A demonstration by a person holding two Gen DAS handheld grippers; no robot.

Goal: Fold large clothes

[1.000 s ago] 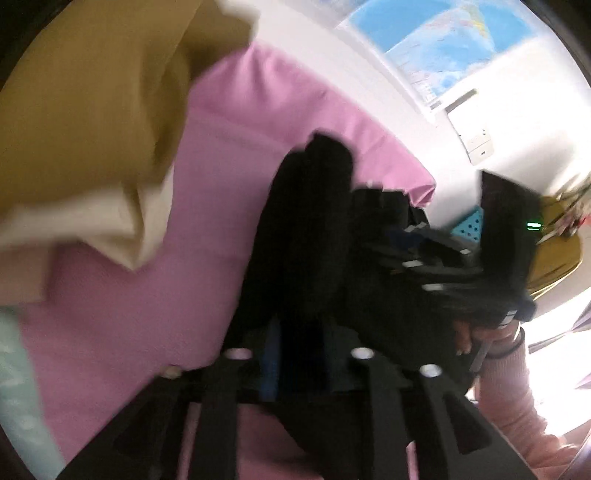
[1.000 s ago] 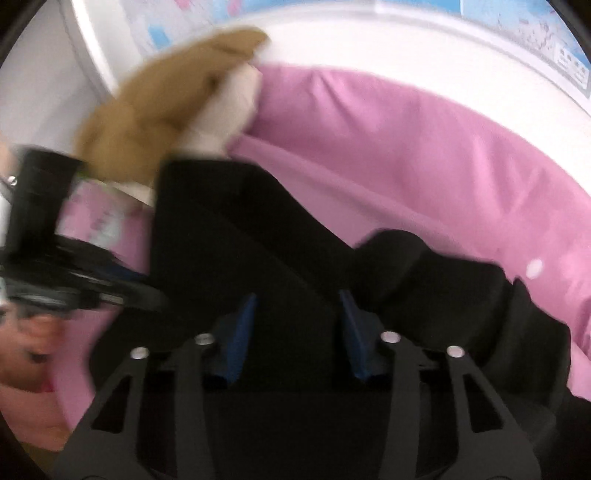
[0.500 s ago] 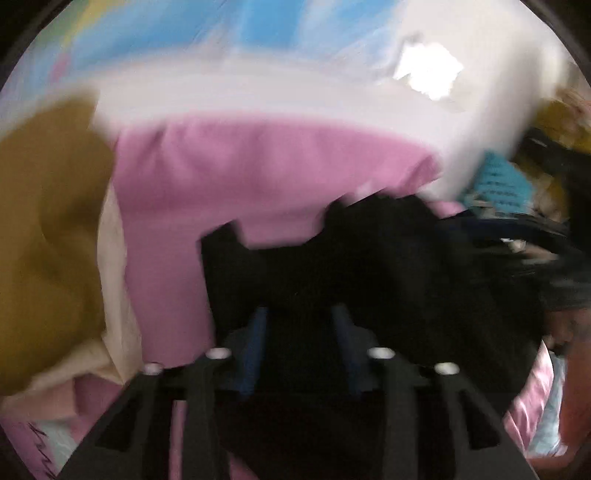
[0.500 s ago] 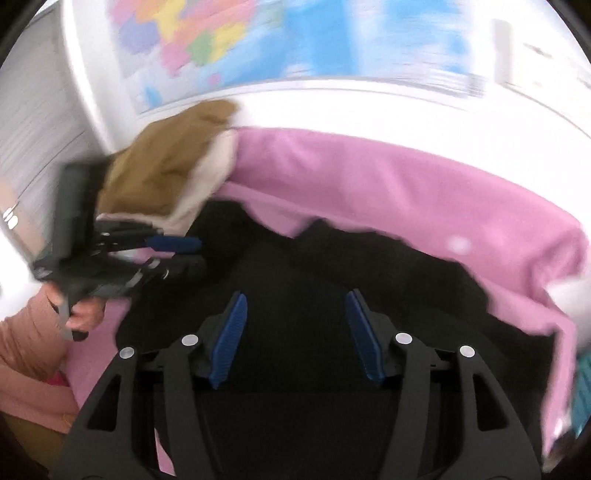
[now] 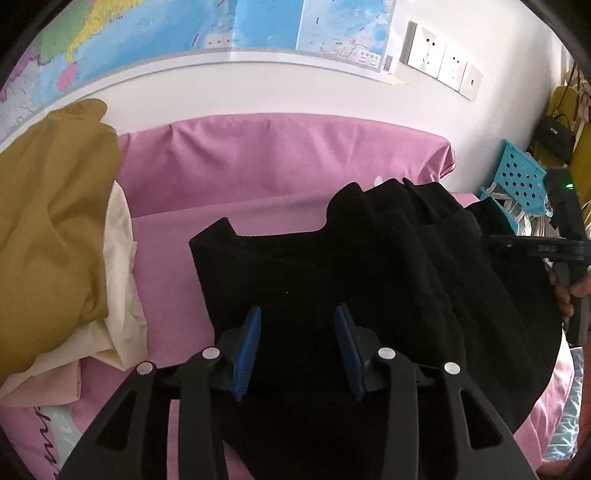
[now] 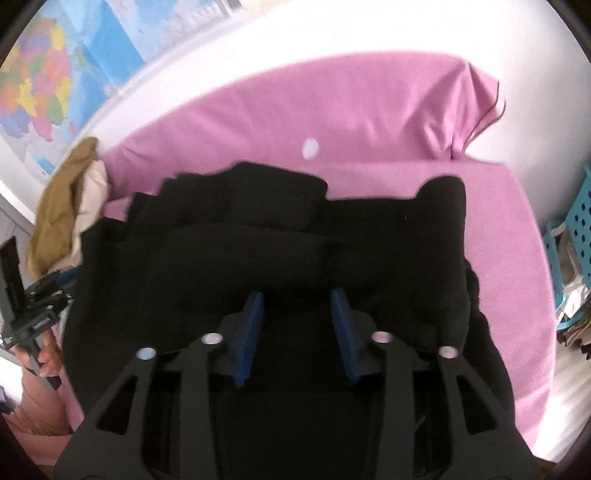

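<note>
Facing wall sockets, left view only

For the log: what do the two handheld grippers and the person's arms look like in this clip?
Both the left gripper and the right gripper are black skeletal frames with triangular cut-outs, silver rivets and blue ribbed pads on the fingers. The right unit's body carries a green light. The sleeve is pink.

Wall map, sockets, blue perforated basket, pink sheet.
</note>
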